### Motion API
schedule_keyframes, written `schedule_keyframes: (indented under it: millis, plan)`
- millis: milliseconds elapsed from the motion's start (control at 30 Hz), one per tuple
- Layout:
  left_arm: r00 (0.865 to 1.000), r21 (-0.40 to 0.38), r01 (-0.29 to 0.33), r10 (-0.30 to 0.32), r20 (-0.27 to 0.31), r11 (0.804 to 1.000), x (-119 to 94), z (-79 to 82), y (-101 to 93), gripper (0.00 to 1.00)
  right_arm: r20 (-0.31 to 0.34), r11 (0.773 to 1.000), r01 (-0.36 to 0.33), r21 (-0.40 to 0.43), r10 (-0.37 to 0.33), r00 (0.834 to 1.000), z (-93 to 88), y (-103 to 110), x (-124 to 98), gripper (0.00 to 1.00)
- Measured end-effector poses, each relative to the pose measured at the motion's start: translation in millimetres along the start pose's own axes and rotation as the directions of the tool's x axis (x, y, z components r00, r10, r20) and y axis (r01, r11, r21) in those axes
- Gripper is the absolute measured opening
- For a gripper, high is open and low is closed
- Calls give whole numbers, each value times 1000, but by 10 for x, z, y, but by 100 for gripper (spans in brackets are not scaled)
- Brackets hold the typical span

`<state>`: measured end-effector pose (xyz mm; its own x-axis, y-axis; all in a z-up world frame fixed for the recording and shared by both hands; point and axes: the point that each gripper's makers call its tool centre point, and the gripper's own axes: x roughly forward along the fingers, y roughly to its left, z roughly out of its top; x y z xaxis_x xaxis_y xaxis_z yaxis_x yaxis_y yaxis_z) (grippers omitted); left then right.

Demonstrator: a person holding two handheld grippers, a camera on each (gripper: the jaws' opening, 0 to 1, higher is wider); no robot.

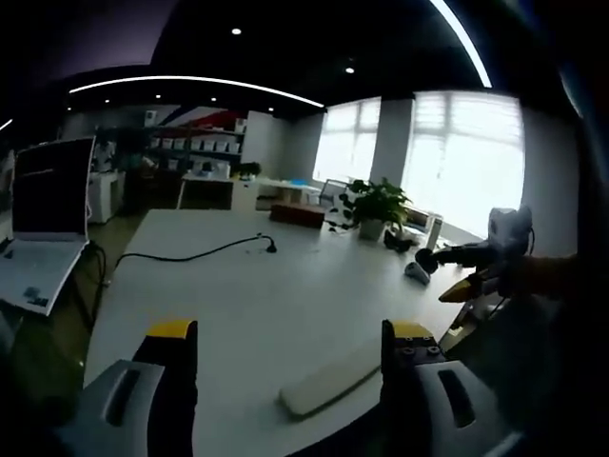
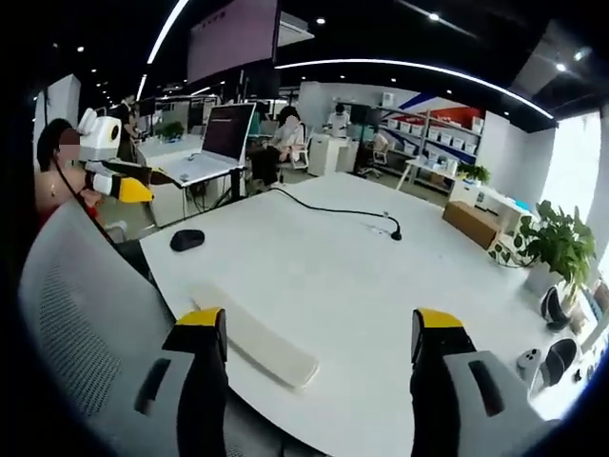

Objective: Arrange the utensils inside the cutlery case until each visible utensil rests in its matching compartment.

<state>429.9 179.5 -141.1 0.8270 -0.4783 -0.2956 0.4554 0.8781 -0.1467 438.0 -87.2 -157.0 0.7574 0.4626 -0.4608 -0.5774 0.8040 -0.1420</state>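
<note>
A long, flat white case (image 2: 255, 348) lies shut near the front edge of the white table (image 2: 314, 257); whether anything is inside is hidden. It is just ahead of my right gripper (image 2: 319, 320), whose yellow-tipped jaws stand wide apart with nothing between them. In the left gripper view the same case (image 1: 331, 381) lies between and slightly beyond the jaws of my left gripper (image 1: 291, 331), also open and holding nothing. The right gripper (image 1: 468, 284) enters from the right, off the table edge. The left gripper (image 2: 122, 187) shows at the far left.
On the table are a black mouse (image 2: 187, 239), a black cable with a small microphone (image 2: 333, 209), a potted plant (image 1: 376, 205) and a brown box (image 1: 297, 214). An open laptop (image 1: 48, 205) sits on a neighbouring desk. A grey mesh chair (image 2: 67, 305) stands close.
</note>
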Motion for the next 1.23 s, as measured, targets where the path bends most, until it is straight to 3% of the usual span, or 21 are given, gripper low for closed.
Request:
schedule_keyframes:
  millis: [700, 833, 1233]
  plan:
    - [1000, 5, 7, -7, -24, 1000, 11, -38, -7, 78, 1, 1000, 1, -18, -1, 1000, 17, 12, 8, 76]
    - [1000, 11, 4, -4, 0, 1000, 12, 3, -5, 80, 5, 1000, 20, -19, -20, 1000, 20, -19, -13, 75]
    - [1000, 3, 14, -14, -4, 1000, 15, 0, -24, 79, 3, 1000, 10, -11, -10, 1000, 20, -10, -6, 75]
